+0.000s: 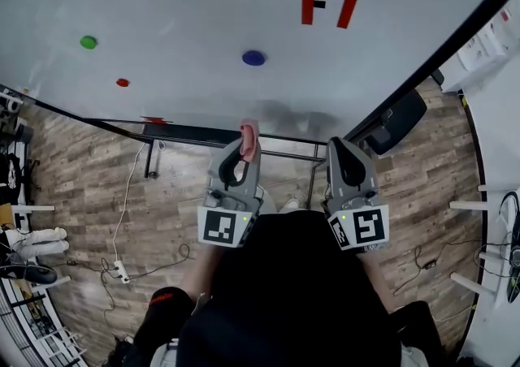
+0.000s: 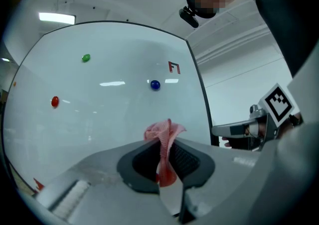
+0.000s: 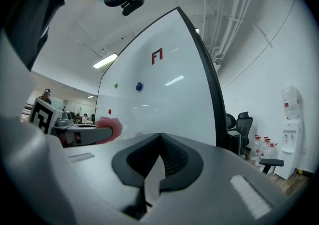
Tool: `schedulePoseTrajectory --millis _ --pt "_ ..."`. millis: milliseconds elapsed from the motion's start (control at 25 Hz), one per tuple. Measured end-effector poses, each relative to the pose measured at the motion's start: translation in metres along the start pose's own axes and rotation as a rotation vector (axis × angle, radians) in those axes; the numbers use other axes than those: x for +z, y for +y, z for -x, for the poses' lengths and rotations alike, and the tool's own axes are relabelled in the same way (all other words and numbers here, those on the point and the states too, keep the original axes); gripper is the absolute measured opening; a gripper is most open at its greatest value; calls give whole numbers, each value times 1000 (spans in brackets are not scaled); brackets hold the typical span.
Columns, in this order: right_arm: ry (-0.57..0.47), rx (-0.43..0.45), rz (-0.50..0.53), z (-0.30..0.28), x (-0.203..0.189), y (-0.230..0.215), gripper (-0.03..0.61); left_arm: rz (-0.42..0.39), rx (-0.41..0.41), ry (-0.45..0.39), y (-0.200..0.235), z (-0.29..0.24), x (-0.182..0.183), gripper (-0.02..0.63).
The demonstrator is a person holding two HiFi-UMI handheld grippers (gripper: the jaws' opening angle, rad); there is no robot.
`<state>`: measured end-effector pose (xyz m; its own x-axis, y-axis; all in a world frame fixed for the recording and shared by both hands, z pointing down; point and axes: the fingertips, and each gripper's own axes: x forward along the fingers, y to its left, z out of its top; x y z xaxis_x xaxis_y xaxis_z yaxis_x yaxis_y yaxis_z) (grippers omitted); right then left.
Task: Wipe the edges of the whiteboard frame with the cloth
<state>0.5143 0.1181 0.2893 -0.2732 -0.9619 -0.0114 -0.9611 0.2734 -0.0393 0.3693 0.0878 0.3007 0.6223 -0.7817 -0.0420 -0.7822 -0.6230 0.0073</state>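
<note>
L gripper (image 2: 167, 145): jaws clamped on pink cloth (image 2: 163, 130), tuft sticking out past tips. Cloth near lower edge of whiteboard (image 1: 187, 8); contact unclear. R gripper (image 3: 159, 142) beside it, jaws pressed together, nothing betw them, near black frame (image 3: 213, 94).

The left gripper (image 1: 244, 148) pinches a pink cloth (image 1: 249, 131) against the lower edge of the whiteboard (image 1: 203, 8). The right gripper (image 1: 345, 148) hangs at its 3 o'clock, and a blue magnet (image 1: 253, 58) sits at the cloth's 12 o'clock.
</note>
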Motion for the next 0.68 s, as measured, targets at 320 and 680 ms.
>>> schedulePoseTrajectory --millis 320,680 --pt "-3 16 -4 -4 -1 -1 0 -4 21 12 3 4 -2 48" --pt "3 54 -9 -18 -4 17 0 0 46 24 16 9 -2 48"
